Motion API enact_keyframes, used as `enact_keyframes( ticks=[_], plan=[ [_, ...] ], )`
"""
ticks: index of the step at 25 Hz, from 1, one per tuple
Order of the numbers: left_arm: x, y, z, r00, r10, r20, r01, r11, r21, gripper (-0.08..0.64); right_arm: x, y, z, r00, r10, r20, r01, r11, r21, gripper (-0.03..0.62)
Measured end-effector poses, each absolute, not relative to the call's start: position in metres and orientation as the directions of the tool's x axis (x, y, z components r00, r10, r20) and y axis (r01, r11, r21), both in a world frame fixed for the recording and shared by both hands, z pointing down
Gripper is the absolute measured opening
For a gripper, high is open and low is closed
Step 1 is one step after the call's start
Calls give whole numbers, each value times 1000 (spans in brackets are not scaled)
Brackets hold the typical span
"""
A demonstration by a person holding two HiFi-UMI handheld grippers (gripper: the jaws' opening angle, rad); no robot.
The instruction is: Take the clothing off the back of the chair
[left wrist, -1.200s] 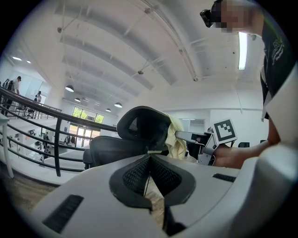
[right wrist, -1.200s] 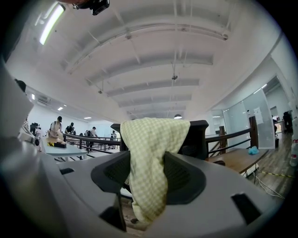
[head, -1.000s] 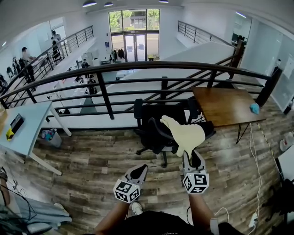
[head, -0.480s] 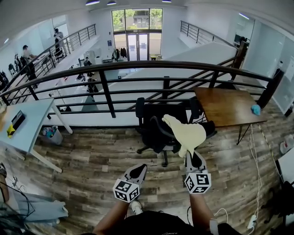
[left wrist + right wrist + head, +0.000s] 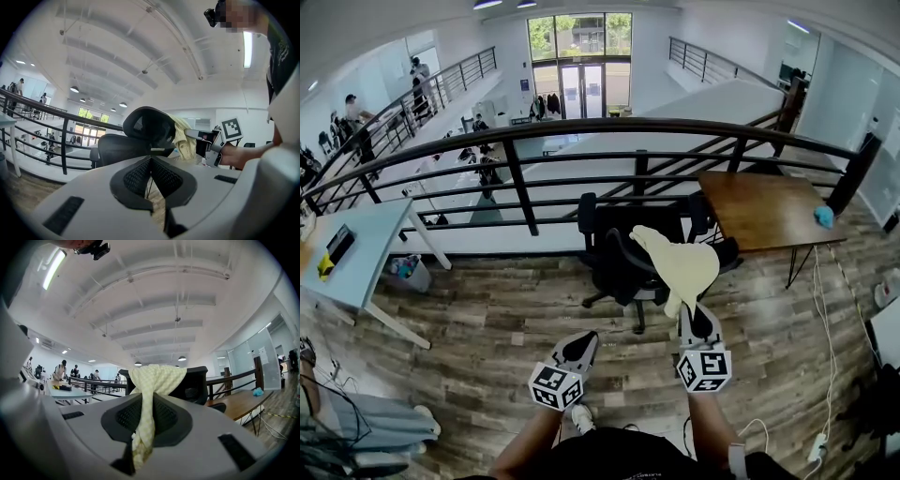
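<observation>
A pale yellow checked garment hangs over the back of a black office chair. My right gripper is just in front of the chair; its jaws have just been closing and are shut on the garment's hanging end, which runs bunched between the pads. In the right gripper view the cloth still drapes over the chair's top edge. My left gripper hovers to the left, short of the chair, shut with nothing in it. From there I see the headrest, the garment and the right gripper.
A black metal railing runs behind the chair. A wooden table with a small blue thing stands at the right, a white table at the left. Cables trail over the wood floor at the right. People stand on the far walkway.
Both grippers keep their places by the chair. The garment still hangs over the chair back, its lower end at the right gripper's fingers.
</observation>
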State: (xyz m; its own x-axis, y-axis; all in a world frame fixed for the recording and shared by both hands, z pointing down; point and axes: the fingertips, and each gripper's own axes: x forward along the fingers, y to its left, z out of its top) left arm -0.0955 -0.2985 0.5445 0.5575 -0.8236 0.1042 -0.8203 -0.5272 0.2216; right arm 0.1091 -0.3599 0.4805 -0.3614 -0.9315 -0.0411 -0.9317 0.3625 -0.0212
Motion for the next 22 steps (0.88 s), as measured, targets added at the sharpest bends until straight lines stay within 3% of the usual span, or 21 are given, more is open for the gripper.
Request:
enact_keyframes(
  ticks=[22],
  plan=[
    [-54, -266, 549, 584, -803, 116, -806, -558, 198, 12, 126, -299, 488, -404, -914, -39, -915, 403, 13, 52]
  ],
)
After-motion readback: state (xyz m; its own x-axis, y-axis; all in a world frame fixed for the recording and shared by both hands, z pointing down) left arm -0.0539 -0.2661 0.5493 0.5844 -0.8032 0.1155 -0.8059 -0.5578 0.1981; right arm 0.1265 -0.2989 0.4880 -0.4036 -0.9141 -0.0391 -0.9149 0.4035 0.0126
